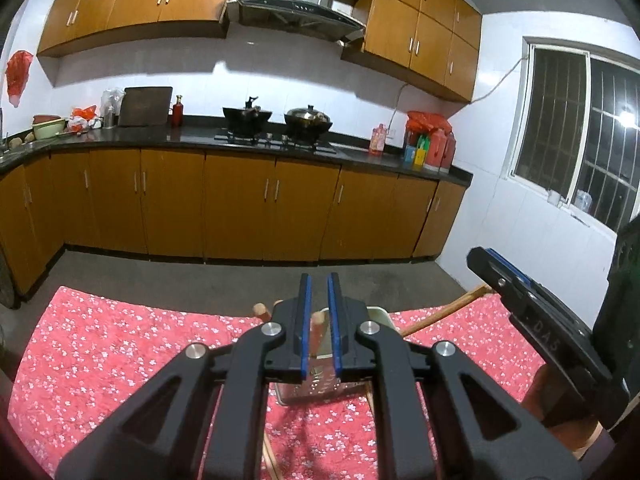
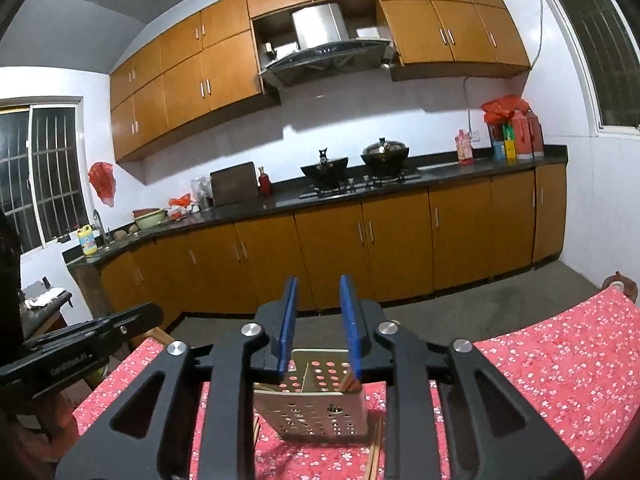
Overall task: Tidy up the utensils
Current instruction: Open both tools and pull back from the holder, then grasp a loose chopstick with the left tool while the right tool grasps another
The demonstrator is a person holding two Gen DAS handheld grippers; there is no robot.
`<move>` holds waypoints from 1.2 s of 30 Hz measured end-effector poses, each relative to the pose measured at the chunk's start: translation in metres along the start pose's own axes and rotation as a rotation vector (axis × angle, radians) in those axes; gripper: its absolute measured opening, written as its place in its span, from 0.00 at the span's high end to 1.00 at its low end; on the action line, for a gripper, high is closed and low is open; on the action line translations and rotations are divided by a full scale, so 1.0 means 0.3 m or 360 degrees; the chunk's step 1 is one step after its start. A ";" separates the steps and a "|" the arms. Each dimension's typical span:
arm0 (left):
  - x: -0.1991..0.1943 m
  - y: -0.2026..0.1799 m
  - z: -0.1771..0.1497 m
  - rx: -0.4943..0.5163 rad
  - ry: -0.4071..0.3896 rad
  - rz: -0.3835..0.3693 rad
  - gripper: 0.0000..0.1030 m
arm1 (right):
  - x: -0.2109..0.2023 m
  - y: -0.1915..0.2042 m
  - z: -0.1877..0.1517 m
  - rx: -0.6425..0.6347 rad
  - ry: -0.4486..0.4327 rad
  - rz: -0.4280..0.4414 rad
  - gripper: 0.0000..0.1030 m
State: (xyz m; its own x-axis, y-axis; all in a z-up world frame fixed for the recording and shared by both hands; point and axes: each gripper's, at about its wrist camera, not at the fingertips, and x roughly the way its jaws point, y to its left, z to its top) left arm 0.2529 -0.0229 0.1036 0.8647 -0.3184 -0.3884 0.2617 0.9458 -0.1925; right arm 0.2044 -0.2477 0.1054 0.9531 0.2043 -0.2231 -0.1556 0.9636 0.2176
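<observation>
**Q:** Left wrist view, from left to right: what is shown?

**A:** The counter [image 1: 120, 360], covered by a red floral cloth, fills the lower frame. Left of centre, a rounded wooden tip [image 1: 260, 310] rises beside the tool body. At centre, the left tool [image 1: 319, 292] has its blue pads [image 1: 306, 320] set narrow. A wooden handle [image 1: 318, 332] stands in the gap, close against the left-hand pad. Whether it is clamped cannot be told. Below it, the perforated metal holder [image 1: 312, 390] stands on the cloth and is largely hidden by the tool's linkage. Right of centre, a long wooden stick [image 1: 440, 312] slants towards the upper right. At the far right, the right tool [image 1: 520, 292] enters from the edge, seen side-on.

**Q:** And the right wrist view?

**A:** At the left edge lies the left tool [image 2: 80, 344], seen side-on. At centre, the right tool [image 2: 319, 284] has its pads moderately wide apart, with nothing between them. Below it, the holder [image 2: 320, 412] stands upright on the cloth. Chopsticks [image 2: 350, 384] lean inside the holder at its right side, their tops just under the right-hand pad. More loose chopsticks [image 2: 374, 452] lie on the cloth beside the holder's lower right corner. The counter [image 2: 540, 380] extends to the right edge.
</observation>
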 end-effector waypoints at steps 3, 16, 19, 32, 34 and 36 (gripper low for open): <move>-0.054 0.013 0.007 -0.0025 -0.0048 0.0002 0.86 | -0.058 0.002 0.015 -0.0015 -0.0053 0.0002 0.69; -0.112 0.185 -0.282 -0.0063 0.0218 0.0211 0.80 | -0.097 -0.206 -0.263 0.0049 0.0402 -0.0309 0.69; -0.036 0.213 -0.410 -0.0055 0.0420 0.0283 0.80 | -0.015 -0.245 -0.423 0.0126 0.0726 -0.0290 0.70; 0.044 0.204 -0.659 -0.0115 0.0711 0.0225 0.80 | 0.099 -0.139 -0.666 0.0027 0.1064 -0.0165 0.90; 0.046 0.198 -0.669 -0.0119 0.0724 0.0202 0.80 | 0.101 -0.136 -0.665 -0.0017 0.1059 -0.0209 0.92; 0.052 0.190 -0.667 -0.0127 0.0736 0.0180 0.80 | 0.103 -0.159 -0.661 -0.0007 0.1047 -0.0264 0.93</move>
State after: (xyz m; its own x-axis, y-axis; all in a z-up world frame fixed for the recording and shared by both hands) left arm 0.1955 0.0132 -0.0938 0.6001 -0.2263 -0.7673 0.1279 0.9740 -0.1873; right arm 0.1897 -0.2532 -0.1002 0.6085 0.1150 -0.7852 -0.0236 0.9916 0.1269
